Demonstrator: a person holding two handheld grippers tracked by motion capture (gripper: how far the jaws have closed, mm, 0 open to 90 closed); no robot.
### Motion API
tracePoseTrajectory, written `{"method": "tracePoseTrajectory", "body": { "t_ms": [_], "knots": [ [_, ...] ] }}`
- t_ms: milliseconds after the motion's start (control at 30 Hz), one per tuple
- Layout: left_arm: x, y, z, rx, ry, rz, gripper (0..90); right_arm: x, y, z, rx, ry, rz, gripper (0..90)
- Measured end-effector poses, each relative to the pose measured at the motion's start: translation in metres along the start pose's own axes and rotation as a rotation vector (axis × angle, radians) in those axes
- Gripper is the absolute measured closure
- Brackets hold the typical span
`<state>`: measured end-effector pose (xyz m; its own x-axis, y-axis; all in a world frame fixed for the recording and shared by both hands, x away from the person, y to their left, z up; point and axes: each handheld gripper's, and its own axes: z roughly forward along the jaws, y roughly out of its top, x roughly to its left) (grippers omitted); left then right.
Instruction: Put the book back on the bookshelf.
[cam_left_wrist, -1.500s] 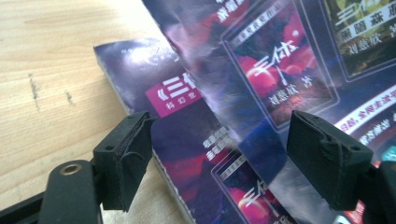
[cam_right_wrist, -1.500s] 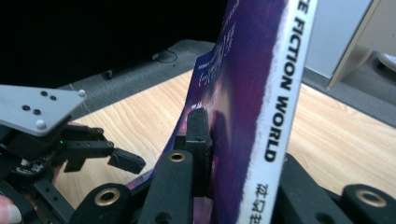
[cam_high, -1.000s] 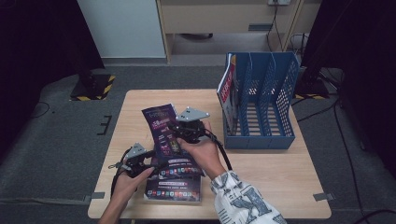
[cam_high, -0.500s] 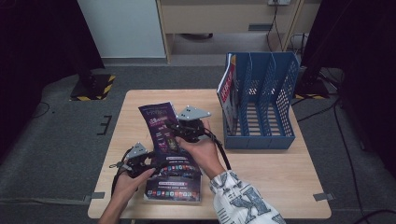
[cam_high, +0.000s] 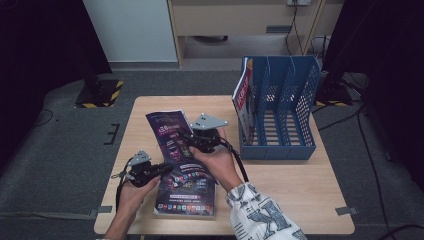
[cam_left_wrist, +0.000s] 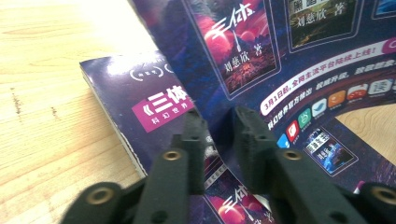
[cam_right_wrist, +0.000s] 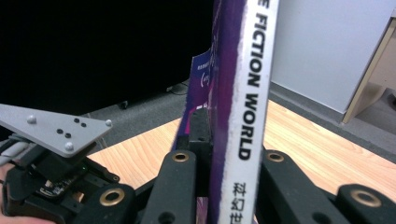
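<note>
A glossy purple magazine (cam_high: 172, 135) is pinched along its spine by the right gripper (cam_high: 192, 141) and held tilted above the light wooden table (cam_high: 280, 180), its lower part drooping toward the tabletop. In the right gripper view the white-edged spine is seen pressed between the two black jaws of the right gripper (cam_right_wrist: 224, 154).

The work is judged to be sorting magazines into the blue perforated plastic file rack (cam_high: 280, 145), which stands at the table's far right. One red-and-white magazine (cam_high: 245, 100) is already stood upright in the rack's leftmost compartment; the other compartments are seen bare. A second purple magazine (cam_high: 187, 200) lies flat near the front edge of the table, under the raised one, and is not gripped. So one item appears filed, one is lifted but not yet carried to the rack, and one is left to pick up.

The jaws of the left gripper (cam_high: 167, 169) have just been closing. In the left gripper view a bent lower edge of the raised magazine's cover is caught between them, and the left gripper (cam_left_wrist: 219, 126) is drawn nearly together on that sheet, apparently to steady it.
</note>
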<state>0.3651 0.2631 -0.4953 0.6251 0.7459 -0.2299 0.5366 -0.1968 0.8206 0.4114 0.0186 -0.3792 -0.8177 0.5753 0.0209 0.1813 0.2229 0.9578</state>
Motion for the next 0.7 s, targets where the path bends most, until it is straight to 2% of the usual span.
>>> {"method": "tracePoseTrajectory", "body": {
  "t_ms": [233, 467, 500, 667, 700],
  "knots": [
    [-0.003, 0.002, -0.001, 0.011, 0.023, 0.022, 80.9, -0.005, -0.003, -0.002, 0.003, -0.012, 0.005, 82.6],
    [-0.003, 0.006, -0.006, -0.009, 0.078, 0.051, 81.8, -0.009, -0.003, -0.005, -0.001, -0.013, 0.012, 82.5],
    [-0.003, 0.007, -0.008, -0.012, 0.098, 0.062, 81.8, -0.009, -0.003, -0.005, -0.001, -0.011, 0.011, 82.5],
    [-0.002, 0.008, -0.012, -0.022, 0.129, 0.068, 81.9, -0.009, -0.003, -0.005, -0.006, -0.004, 0.01, 82.4],
    [-0.001, 0.009, -0.015, -0.029, 0.15, 0.073, 82.0, -0.008, -0.004, -0.004, -0.007, -0.002, 0.009, 82.3]
  ]
}}
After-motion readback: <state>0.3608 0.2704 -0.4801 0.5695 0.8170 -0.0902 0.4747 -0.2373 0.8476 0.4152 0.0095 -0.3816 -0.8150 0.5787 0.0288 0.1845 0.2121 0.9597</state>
